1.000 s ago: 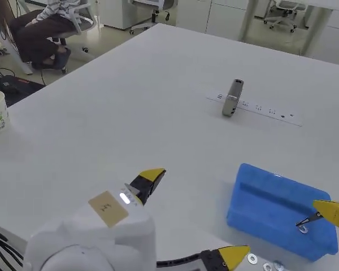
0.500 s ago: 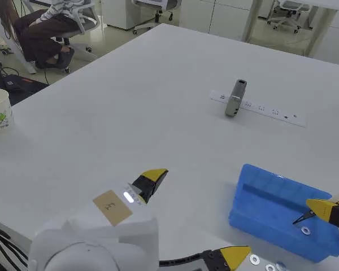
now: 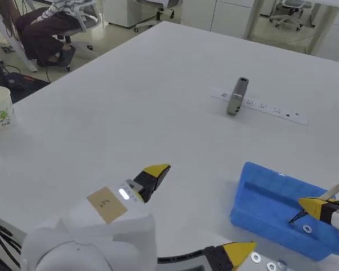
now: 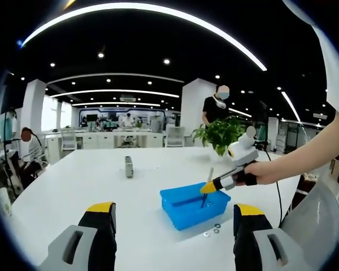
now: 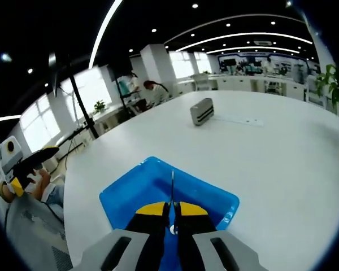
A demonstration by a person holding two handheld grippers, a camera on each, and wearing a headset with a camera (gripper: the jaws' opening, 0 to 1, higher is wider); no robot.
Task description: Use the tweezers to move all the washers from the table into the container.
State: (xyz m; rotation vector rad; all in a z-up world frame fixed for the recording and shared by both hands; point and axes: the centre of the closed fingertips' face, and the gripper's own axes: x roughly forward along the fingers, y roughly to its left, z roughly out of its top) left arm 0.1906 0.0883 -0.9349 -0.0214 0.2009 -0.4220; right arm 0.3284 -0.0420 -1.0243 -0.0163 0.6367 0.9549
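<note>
Left tongs (image 3: 203, 208) wide, right tongs (image 5: 171, 206) clamp tweezers (image 5: 172, 185) in container (image 3: 259, 217); washers (image 3: 255, 258) beside it

Below my right tongs (image 5: 171, 210) and their tweezers (image 5: 172, 183) sits the container (image 3: 260, 220), a washer (image 3: 307, 228) inside; three washers (image 3: 269, 265) lie on the tabletop (image 3: 158, 113) before my left tongs (image 4: 174, 208).

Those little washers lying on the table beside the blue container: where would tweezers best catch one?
Probably across the thin band of the washer. It lies flat on the table, so come from straight above, with one tip of the tweezers through the hole and the other outside the rim. A sideways approach would likely just slide it, since nothing stands up to pinch.
</note>
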